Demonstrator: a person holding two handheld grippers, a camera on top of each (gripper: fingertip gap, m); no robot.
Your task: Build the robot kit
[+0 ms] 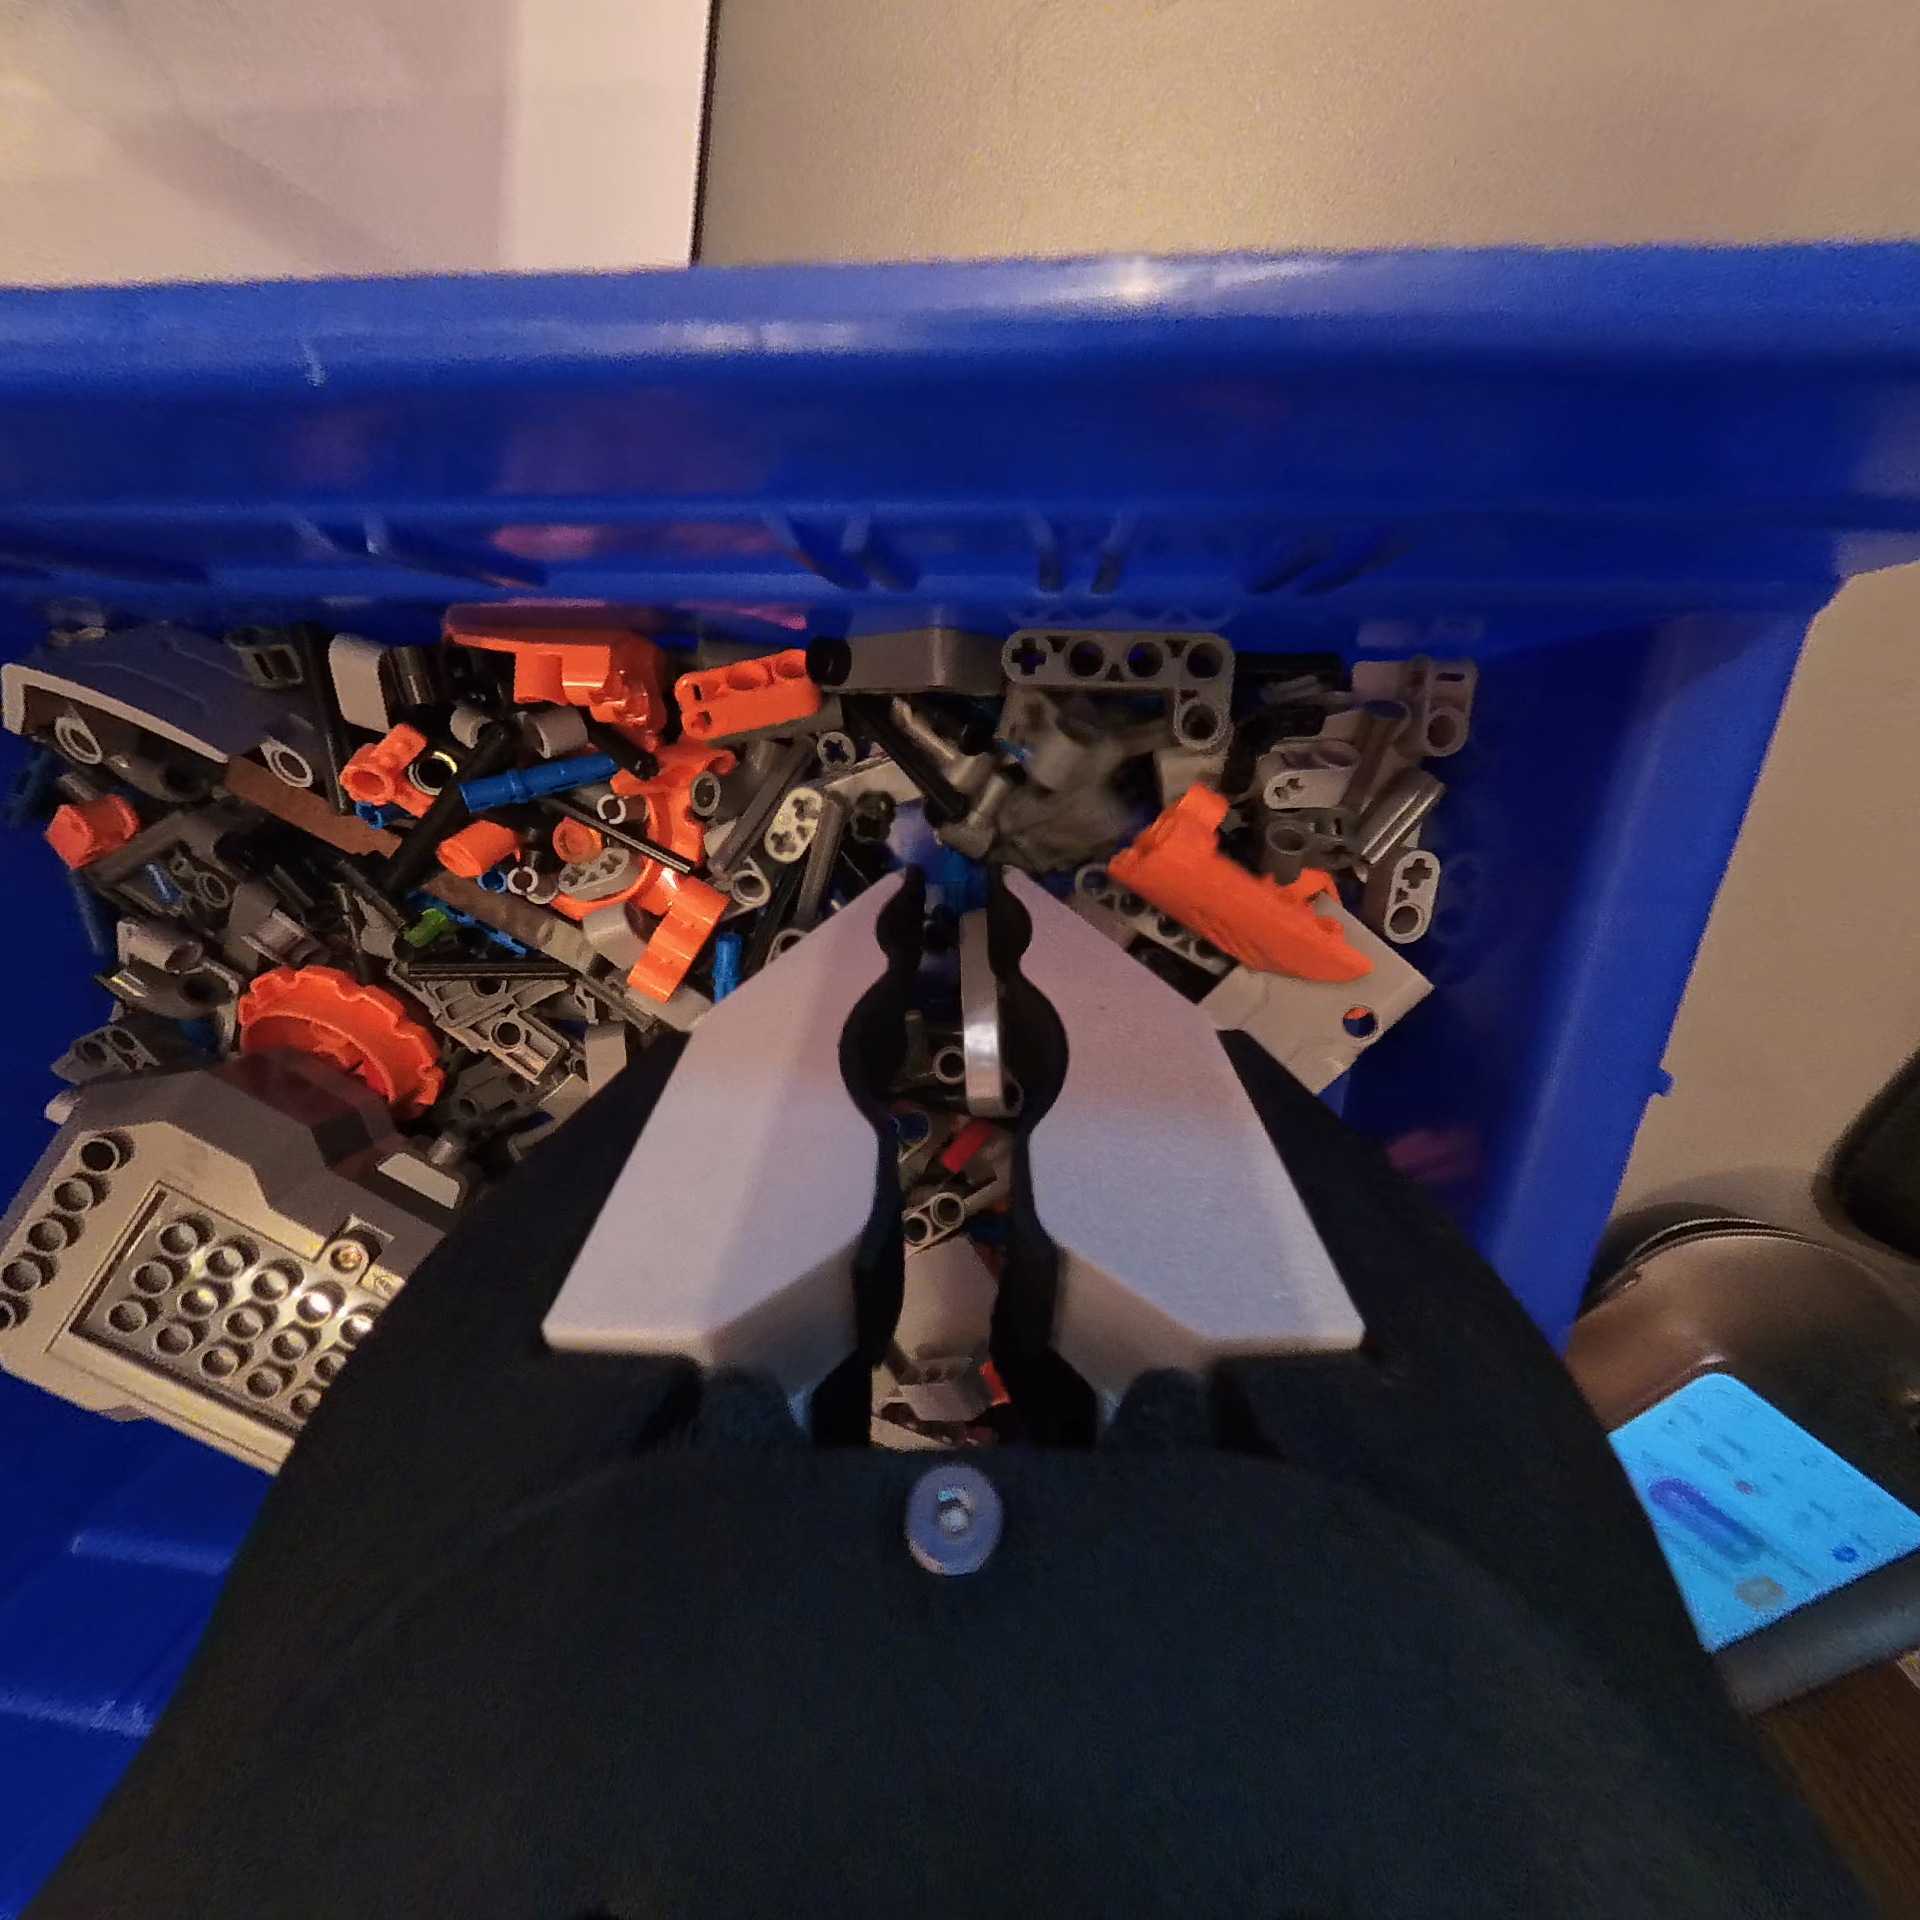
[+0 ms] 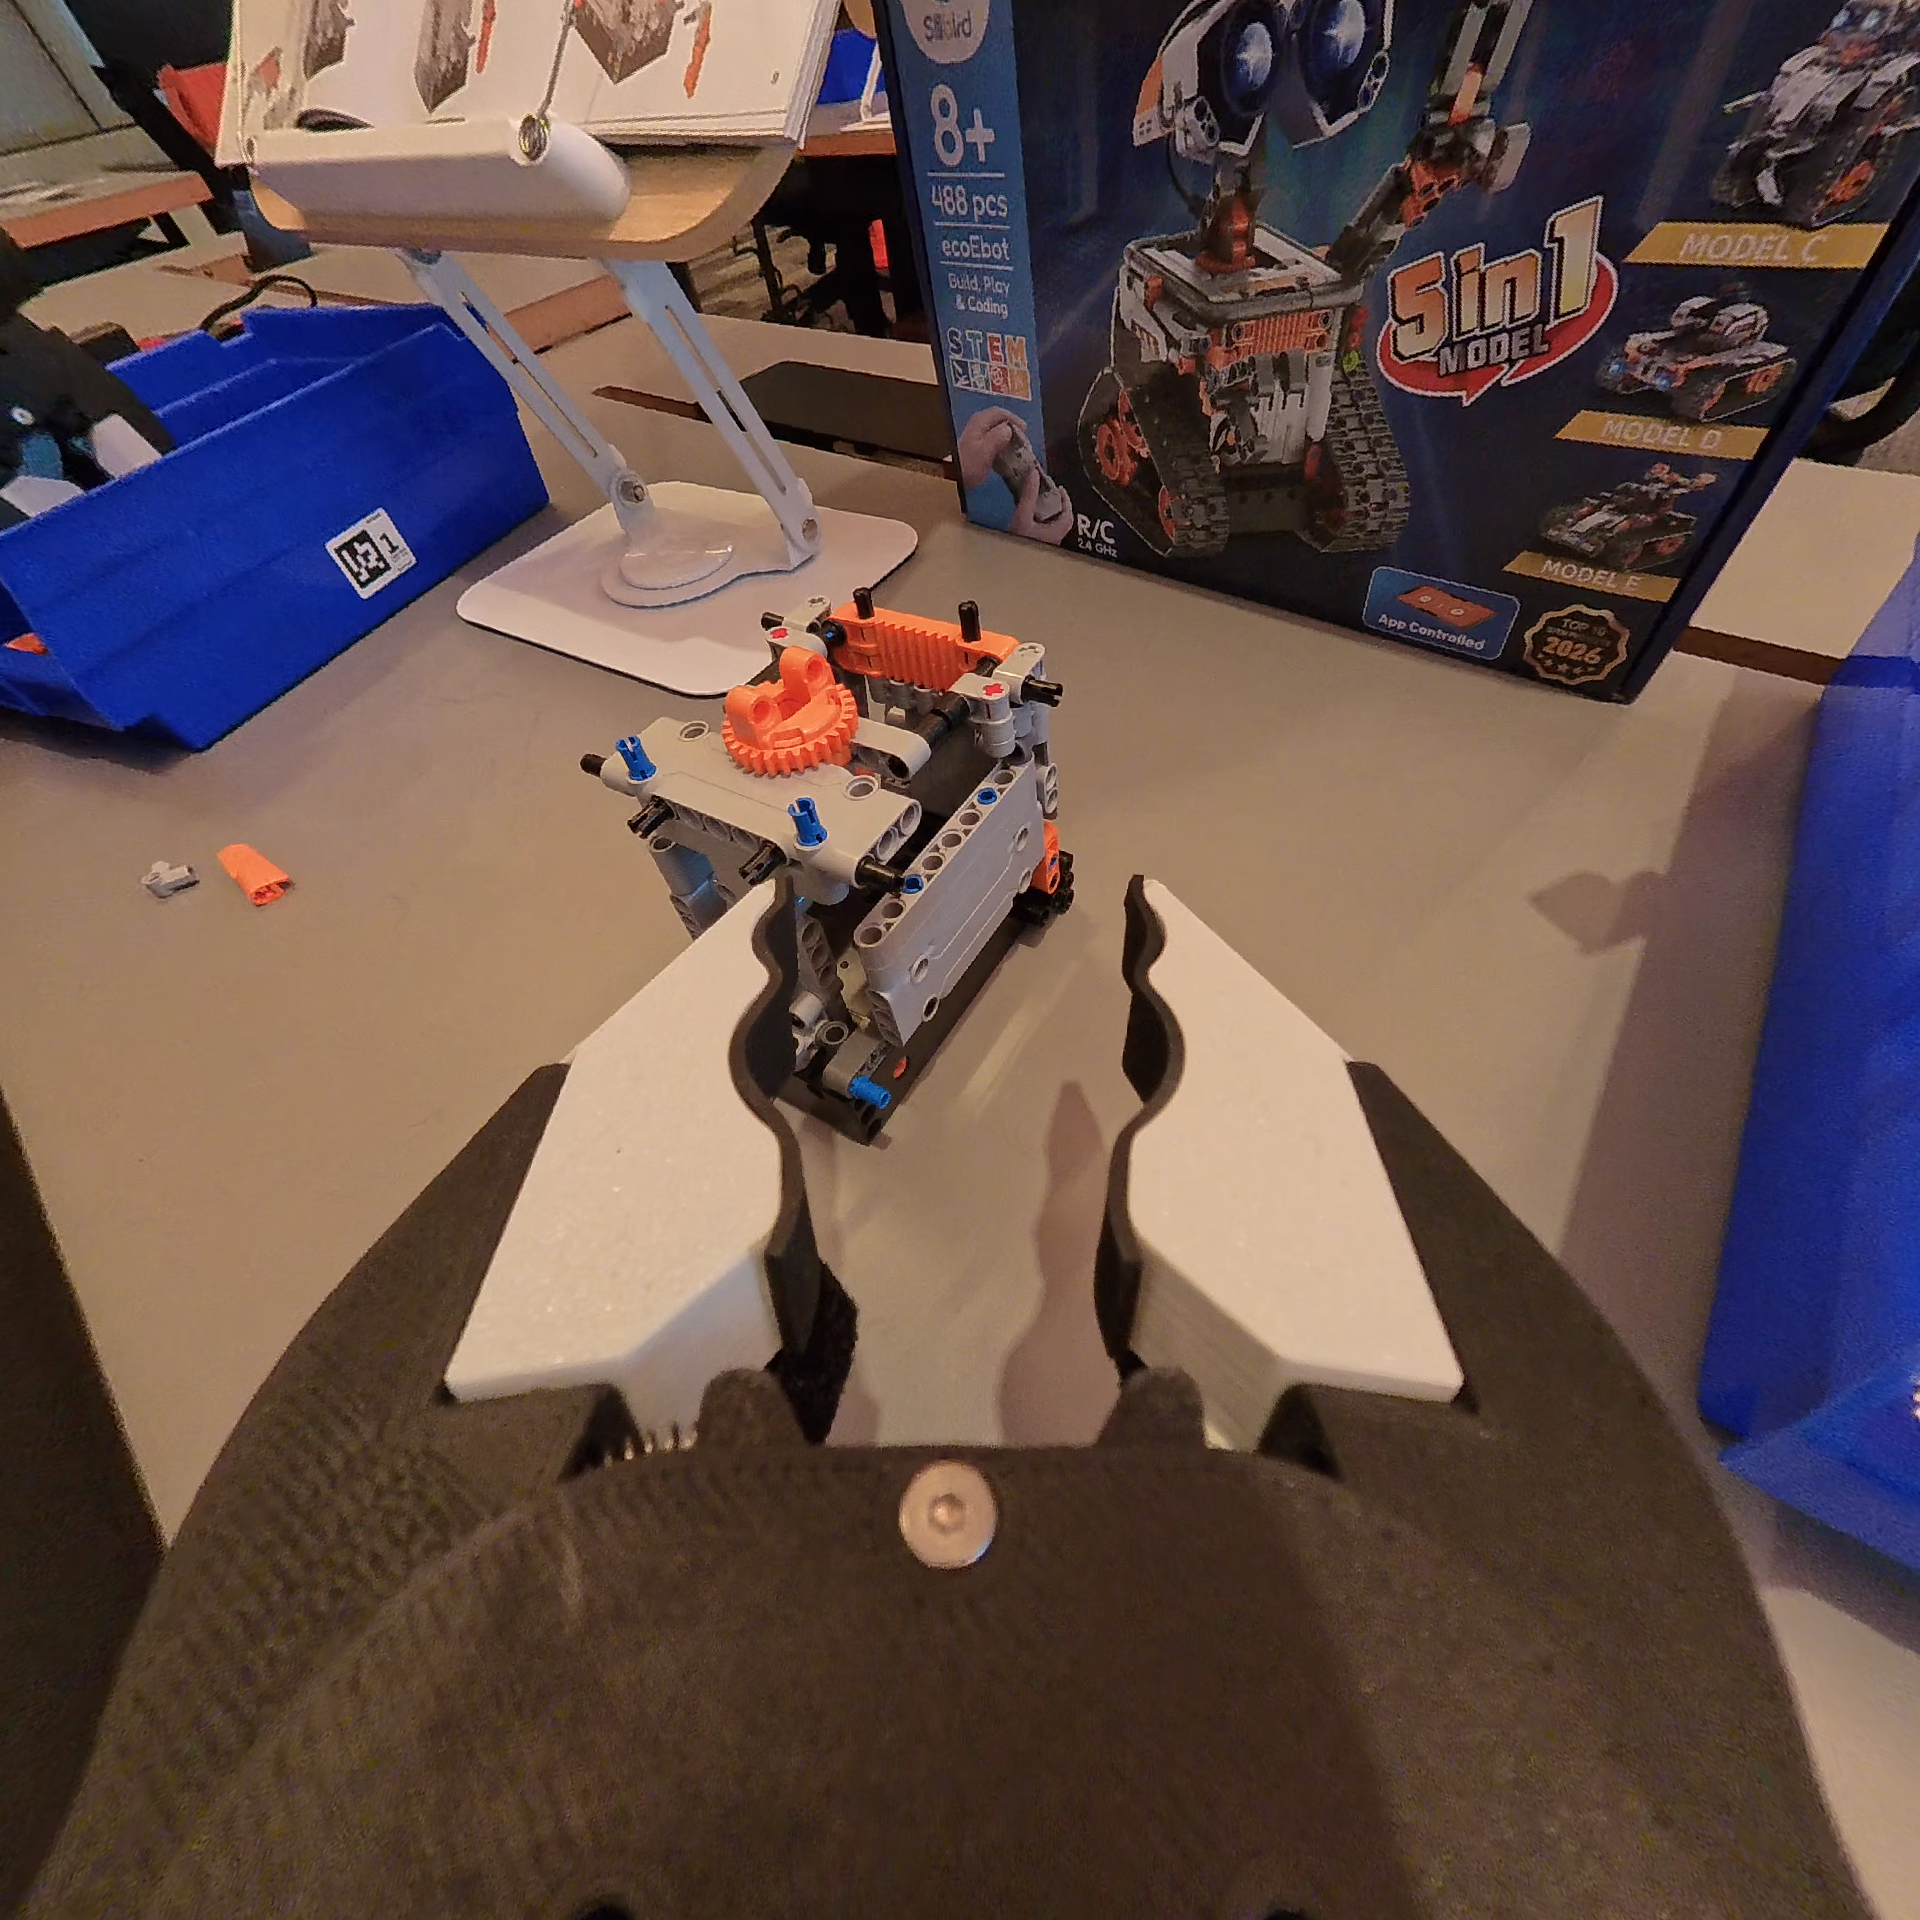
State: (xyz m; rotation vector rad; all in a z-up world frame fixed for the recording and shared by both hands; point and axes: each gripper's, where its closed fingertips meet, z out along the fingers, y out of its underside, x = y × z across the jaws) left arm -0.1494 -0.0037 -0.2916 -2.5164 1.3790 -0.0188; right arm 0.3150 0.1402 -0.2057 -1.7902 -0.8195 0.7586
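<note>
Left gripper (image 1: pixel 954 883) points down into a blue bin (image 1: pixel 935 416), fingers nearly closed on a flat light-grey curved piece (image 1: pixel 982 1023) that stands on edge between the pads; the piece touches the right pad, and contact on the left pad cannot be confirmed. The bin holds a dense heap of grey, black and orange building parts (image 1: pixel 727 831), too many to count. Distinct among them: one grey studded battery box (image 1: pixel 197 1278) at lower left, one orange toothed wheel (image 1: pixel 338 1023) just above it, one orange shell panel (image 1: pixel 1236 894) right of the fingertips.

Right gripper (image 2: pixel 951 894) hovers over a grey table (image 2: pixel 1351 883), jaws wide apart, holding nothing. A partly built model (image 2: pixel 862 821), topped by one orange gear (image 2: pixel 790 717), stands between and just beyond the fingertips; the left finger overlaps its lower corner. Two loose parts lie well to the left: one small grey connector (image 2: pixel 169 879), one orange piece (image 2: pixel 255 873). Behind stand one white book stand (image 2: pixel 665 499) carrying an open instruction booklet (image 2: pixel 520 52), one printed kit box (image 2: pixel 1403 312), and a blue bin with a square marker sticker (image 2: pixel 260 520).
</note>
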